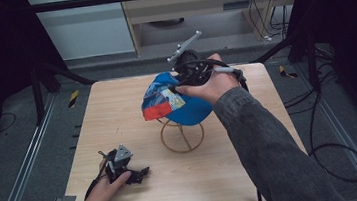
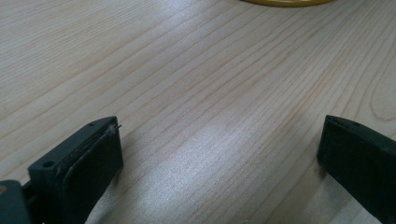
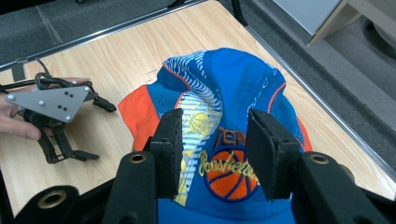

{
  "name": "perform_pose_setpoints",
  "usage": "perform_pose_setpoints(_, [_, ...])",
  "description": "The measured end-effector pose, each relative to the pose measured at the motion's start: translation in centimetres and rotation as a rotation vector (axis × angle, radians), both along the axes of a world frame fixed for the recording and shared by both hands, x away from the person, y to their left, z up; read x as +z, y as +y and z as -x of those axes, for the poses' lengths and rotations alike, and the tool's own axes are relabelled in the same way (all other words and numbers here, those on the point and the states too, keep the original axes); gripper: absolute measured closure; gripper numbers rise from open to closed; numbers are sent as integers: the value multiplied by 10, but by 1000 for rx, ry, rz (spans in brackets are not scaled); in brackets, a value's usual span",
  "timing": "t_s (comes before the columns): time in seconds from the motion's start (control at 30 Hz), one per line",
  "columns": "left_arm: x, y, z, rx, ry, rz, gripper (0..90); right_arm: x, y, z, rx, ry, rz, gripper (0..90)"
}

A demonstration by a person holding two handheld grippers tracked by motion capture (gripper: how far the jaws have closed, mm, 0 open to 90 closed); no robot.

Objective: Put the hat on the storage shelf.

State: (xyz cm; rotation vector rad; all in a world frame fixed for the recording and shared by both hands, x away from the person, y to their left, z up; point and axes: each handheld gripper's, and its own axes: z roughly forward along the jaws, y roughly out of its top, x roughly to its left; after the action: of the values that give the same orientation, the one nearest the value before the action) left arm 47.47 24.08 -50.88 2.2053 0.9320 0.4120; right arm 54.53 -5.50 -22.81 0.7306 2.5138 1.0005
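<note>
A blue cap (image 1: 177, 103) with an orange brim and a basketball emblem sits on a wire stand (image 1: 182, 135) at mid-table. My right gripper (image 1: 180, 81) hovers at the cap's far top. In the right gripper view its jaws (image 3: 215, 126) stand parted over the cap's crown (image 3: 233, 79), with the emblem between them and the pads not pressing. My left gripper (image 1: 143, 174) rests on the table near the front left. It is open, with bare wood between its jaws (image 2: 219, 135). The right gripper view also catches the left gripper (image 3: 103, 132) lying beside the cap.
The wooden table (image 1: 117, 107) has bare room left of the stand and along the front. The stand's yellow base ring (image 2: 285, 2) lies just ahead of the left gripper. Black frame posts stand at the back corners. Cables (image 1: 333, 154) trail on the floor to the right.
</note>
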Motion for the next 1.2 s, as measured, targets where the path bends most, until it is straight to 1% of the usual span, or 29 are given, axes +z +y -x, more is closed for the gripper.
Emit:
perform_pose_setpoints(0.27, [0, 0, 0, -1, -1, -1, 0, 0, -3, 2, -6, 2, -15, 551])
perform_pose_setpoints(0.37, [0, 0, 0, -1, -1, -2, 0, 0, -3, 4, -6, -1, -20, 522])
perform_pose_setpoints(0.63, [0, 0, 0, 0, -1, -1, 0, -1, -5, 9, -25, -14, -42, 373])
perform_pose_setpoints(0.7, [0, 0, 0, -1, -1, -2, 0, -2, -5, 11, -28, -25, -44, 341])
perform_pose_setpoints(0.8, [0, 0, 0, 1, -2, 1, 0, -2, -8, 14, -39, -28, -61, 289])
perform_pose_setpoints(0.93, [0, 0, 0, 1, -2, 0, 0, -2, -13, 16, -60, -41, -100, 209])
perform_pose_setpoints(1.0, [0, 0, 0, 1, -2, 1, 0, 0, -16, 18, -72, -34, -112, 165])
perform_pose_setpoints(1.03, [0, 0, 0, 1, -2, 0, 0, 3, -18, 19, -76, -44, -112, 152])
perform_pose_setpoints(1.1, [0, 0, 0, 1, -2, 1, 0, 7, -22, 22, -90, -63, -119, 132])
perform_pose_setpoints(1.2, [0, 0, 0, 1, -2, 1, 0, 11, -25, 24, -94, -61, -119, 118])
